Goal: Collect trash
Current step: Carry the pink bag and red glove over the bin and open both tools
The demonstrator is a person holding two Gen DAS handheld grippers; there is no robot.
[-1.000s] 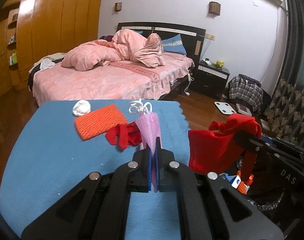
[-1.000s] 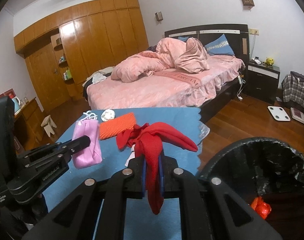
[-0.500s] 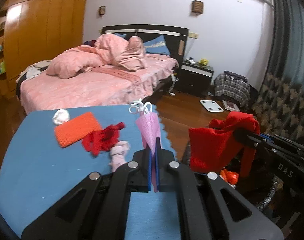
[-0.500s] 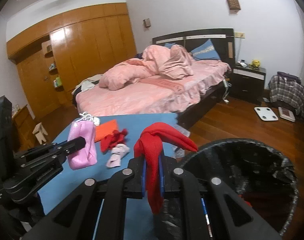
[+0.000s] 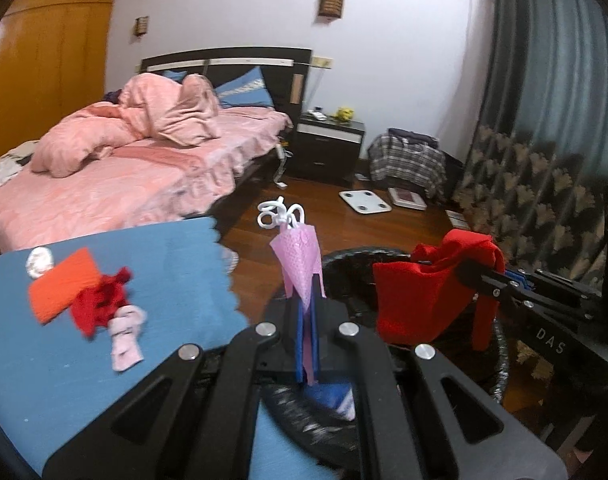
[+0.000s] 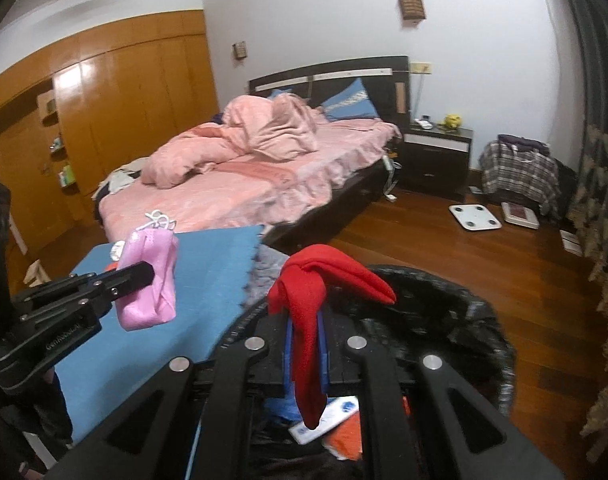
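The left gripper (image 5: 307,316) is clamped tight on a pink mask (image 5: 300,264) with white ear loops, and the mask sticks up from between its fingers. The right gripper (image 6: 305,344) is clamped tight on a red cloth (image 6: 315,292). The cloth flops over the top of the fingers, and one end hangs down between them. Both grippers are over a black trash bin (image 6: 479,320) lined with a black bag. In the right wrist view the red cloth hangs above the open bin, which has a white and blue packet (image 6: 327,416) and something orange inside. The pink mask is held to the left of the red cloth, at the near left side of the bin, above the edge of a blue table (image 5: 64,368). More trash lies on the table, well apart from both grippers: an orange cloth (image 5: 62,284), a red scrap (image 5: 100,304), a small pink piece (image 5: 126,336) and a white ball (image 5: 39,261). Far behind is a bed (image 6: 232,188) with pink covers.
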